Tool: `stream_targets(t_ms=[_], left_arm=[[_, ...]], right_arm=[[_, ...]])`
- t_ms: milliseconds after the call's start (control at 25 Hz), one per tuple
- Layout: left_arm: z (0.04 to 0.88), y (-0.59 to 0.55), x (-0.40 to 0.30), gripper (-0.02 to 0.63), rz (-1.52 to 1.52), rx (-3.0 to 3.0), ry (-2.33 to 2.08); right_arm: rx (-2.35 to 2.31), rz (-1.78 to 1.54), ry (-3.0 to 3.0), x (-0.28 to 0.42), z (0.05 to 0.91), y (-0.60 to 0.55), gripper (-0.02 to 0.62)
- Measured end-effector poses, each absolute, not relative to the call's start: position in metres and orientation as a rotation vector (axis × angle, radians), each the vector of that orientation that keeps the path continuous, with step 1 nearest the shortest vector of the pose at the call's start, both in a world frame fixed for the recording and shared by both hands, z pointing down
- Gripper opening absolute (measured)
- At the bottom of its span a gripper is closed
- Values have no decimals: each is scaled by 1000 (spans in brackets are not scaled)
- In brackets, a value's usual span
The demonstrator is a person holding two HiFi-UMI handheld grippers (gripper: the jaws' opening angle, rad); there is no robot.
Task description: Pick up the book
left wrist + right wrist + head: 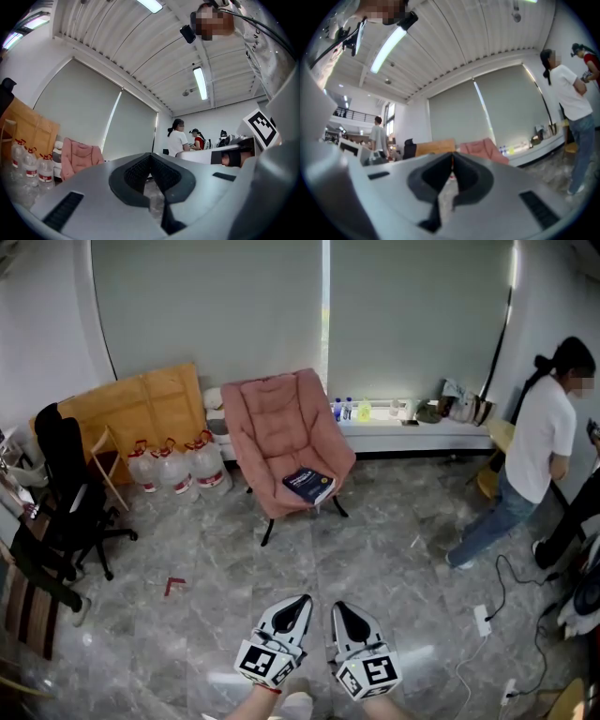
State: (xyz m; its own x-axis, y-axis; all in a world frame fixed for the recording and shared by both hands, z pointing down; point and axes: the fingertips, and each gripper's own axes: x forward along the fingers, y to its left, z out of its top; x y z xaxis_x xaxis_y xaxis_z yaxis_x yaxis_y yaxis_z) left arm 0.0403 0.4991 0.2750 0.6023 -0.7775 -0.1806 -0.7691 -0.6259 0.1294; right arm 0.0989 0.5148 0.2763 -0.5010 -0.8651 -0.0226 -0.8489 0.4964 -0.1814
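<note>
**Both claws shut and empty, book waiting on the chair ahead**

Head view first: the left gripper (302, 599) and the right gripper (339, 606) sit side by side at the bottom of the picture, just beside each other, each with its jaws drawn together to a point. Nothing is in either one. The book (308, 485), dark blue, lies tilted on the seat of the pink chair (286, 432), well ahead of both claws and almost straight beyond the left one. Off to the left of the claws, a row of water bottles (175, 468) stands on the floor beside the chair. Far to the right of them a person in a white top (539, 442) stands near the window ledge.

Over to the left gripper view: the jaws meet at the tip, closed on nothing. The pink chair shows ahead and left of the tip, with the bottles further left. The book cannot be made out here.

Now the right gripper view: the jaws are pressed together, also empty. The pink chair peeks just over the tip, slightly to its right; the book is not visible.
</note>
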Motion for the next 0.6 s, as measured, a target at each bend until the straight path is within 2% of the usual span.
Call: stream_targets(t_ms=[600], left_arm=[[281,436,19,12,-371,2792,-1265]], right_arm=[[-1609,-223,2547,79,280,452,12]])
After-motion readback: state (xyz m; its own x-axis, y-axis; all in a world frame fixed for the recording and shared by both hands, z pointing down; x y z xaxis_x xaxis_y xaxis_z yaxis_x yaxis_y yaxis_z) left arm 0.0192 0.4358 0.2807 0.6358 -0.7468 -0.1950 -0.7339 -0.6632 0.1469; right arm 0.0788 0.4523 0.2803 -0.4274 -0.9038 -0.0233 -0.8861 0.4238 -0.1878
